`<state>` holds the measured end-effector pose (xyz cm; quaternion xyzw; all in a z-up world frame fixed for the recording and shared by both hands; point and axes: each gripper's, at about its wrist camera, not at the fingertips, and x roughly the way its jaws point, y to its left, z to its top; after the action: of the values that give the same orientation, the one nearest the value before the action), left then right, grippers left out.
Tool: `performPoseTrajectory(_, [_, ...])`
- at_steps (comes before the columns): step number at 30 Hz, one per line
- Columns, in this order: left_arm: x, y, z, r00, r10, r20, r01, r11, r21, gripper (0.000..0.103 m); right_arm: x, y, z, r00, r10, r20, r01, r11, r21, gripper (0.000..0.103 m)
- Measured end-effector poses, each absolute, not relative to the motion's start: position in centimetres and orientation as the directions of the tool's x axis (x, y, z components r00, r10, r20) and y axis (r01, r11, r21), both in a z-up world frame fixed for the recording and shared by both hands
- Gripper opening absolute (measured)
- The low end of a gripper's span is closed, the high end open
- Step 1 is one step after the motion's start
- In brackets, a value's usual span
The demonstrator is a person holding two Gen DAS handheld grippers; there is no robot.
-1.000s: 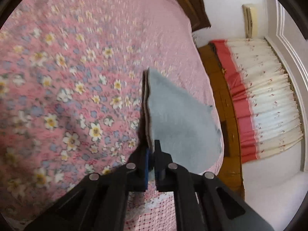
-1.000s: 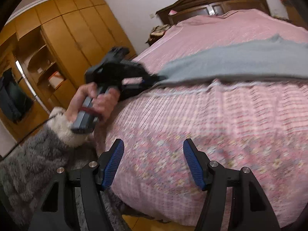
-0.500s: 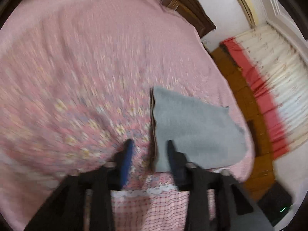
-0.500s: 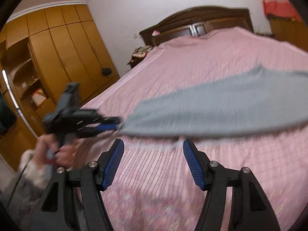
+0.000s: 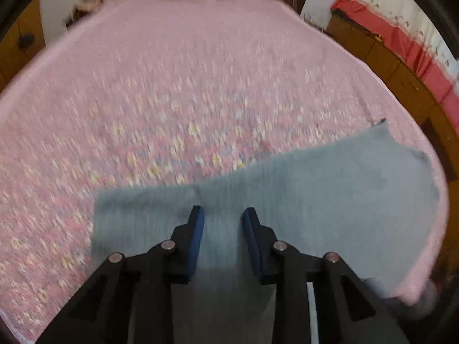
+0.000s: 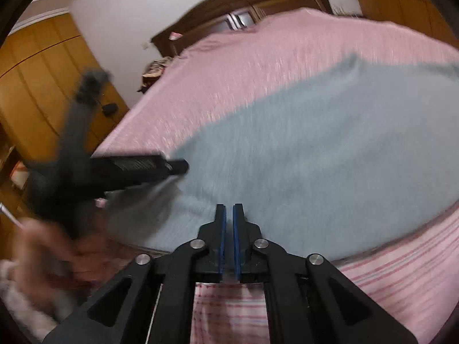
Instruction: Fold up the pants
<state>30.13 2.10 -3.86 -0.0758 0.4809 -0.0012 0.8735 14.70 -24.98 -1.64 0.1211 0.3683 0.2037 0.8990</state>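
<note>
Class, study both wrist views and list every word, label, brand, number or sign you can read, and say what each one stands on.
None: no readable text appears in either view.
Grey pants: plain, no label or print showing.
Pink bedspread: flower pattern only, blurred.
Left gripper and right gripper: no markings visible.
Wardrobe and curtain: no lettering; the curtain's small motifs are too blurred to read.

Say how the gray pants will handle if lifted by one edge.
The pants lie flat and follow the bedspread, so they will probably hang limp. The cloth looks thin, so probably light. Its surface looks soft and matte, so a pinch should hold, though blur hides detail.
</note>
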Motion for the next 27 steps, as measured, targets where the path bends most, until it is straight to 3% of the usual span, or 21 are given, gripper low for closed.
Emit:
performPoseTrajectory(3, [29.3,0.6,-2.3,0.587,-0.004,-0.809,-0.111,0.99,-0.086,0.03,15.3,-29.6,3.0,0.714,0.424,-0.558,-0.319,0.906,0.279,0.012])
performPoseTrajectory(4, [29.0,-0.5,-1.7,0.617,-0.001,-0.787,-0.101,0.992,-0.08,0.03,15.8,-31.0,3.8,0.72,0.391,-0.574,-0.303,0.92,0.247,0.02])
performPoseTrajectory(6, [28.2,-3.0,-1.3,0.654,-0.002,-0.756,-0.047,0.998,-0.043,0.031,18.2,-35.4,4.8,0.692,0.288,-0.662,-0.218,0.957,0.19,0.023])
performPoseTrajectory(9, [28.3,-6.2,-3.5,0.638,0.095,-0.764,-0.046,0.995,0.086,0.032,21.3,-41.9,3.4,0.669,0.24,-0.704,-0.113,0.968,0.223,0.023])
performPoseTrajectory(12, [27.8,-6.7,-5.1,0.638,0.146,-0.756,-0.056,0.988,0.143,0.036,25.0,-46.3,-1.1,0.537,0.062,-0.841,-0.016,0.998,0.063,0.022])
performPoseTrajectory(15, [27.4,-6.8,-4.3,0.63,0.167,-0.758,-0.065,0.985,0.162,0.044,24.9,-50.2,0.2,0.515,0.259,-0.817,-0.107,0.965,0.238,0.023])
performPoseTrajectory(17, [26.6,-6.3,-4.4,0.635,0.148,-0.758,-0.068,0.988,0.137,0.048,23.7,-52.8,2.7,0.588,0.224,-0.777,-0.11,0.974,0.198,0.045])
performPoseTrajectory(18, [25.8,-6.2,-4.3,0.641,0.13,-0.757,-0.072,0.991,0.109,0.049,22.8,-54.1,3.9,0.626,0.209,-0.751,-0.117,0.978,0.175,0.066])
performPoseTrajectory(19, [24.8,-6.0,-4.1,0.645,0.112,-0.756,-0.078,0.994,0.081,0.051,22.2,-55.2,4.5,0.636,0.231,-0.736,-0.137,0.973,0.186,0.08])
performPoseTrajectory(24, [19.2,-5.6,-2.7,0.65,-0.03,-0.759,-0.056,0.995,-0.087,0.057,20.8,-58.9,2.5,0.525,0.468,-0.711,-0.189,0.878,0.439,0.082])
performPoseTrajectory(27, [16.3,-5.8,-2.1,0.647,-0.073,-0.759,-0.006,0.995,-0.101,0.058,20.9,-60.0,0.3,0.513,0.503,-0.696,-0.135,0.847,0.514,0.082])
